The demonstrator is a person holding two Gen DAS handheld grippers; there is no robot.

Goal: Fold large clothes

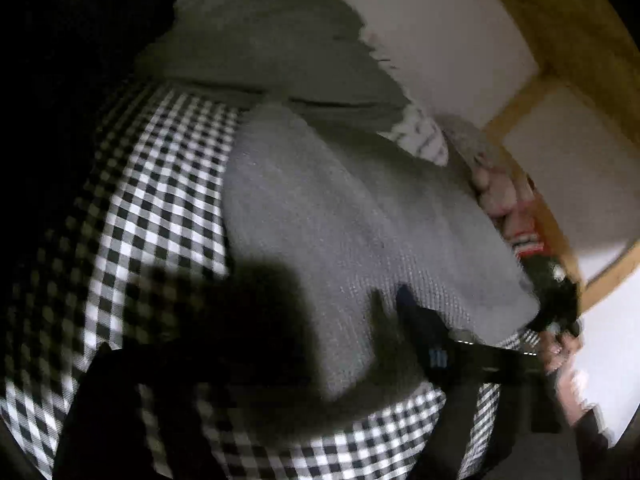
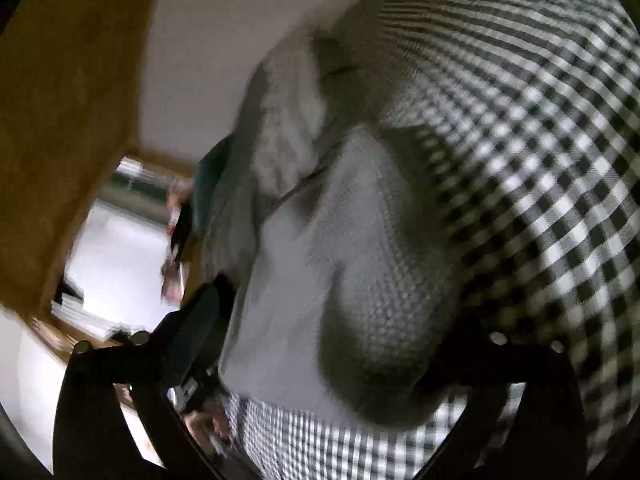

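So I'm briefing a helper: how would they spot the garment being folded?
Find the black-and-white checked cover spread over the surface. On it lies a light grey waffle-knit garment, plain and textured. The darker grey cloth behind it is smoother.

No legible text, label, brand, number or sign is found in either wrist view. Dark marks on a white cloth beyond the grey knitted garment, toward the far edge of the checked cover, may be lettering, but motion blur prevents any reading.
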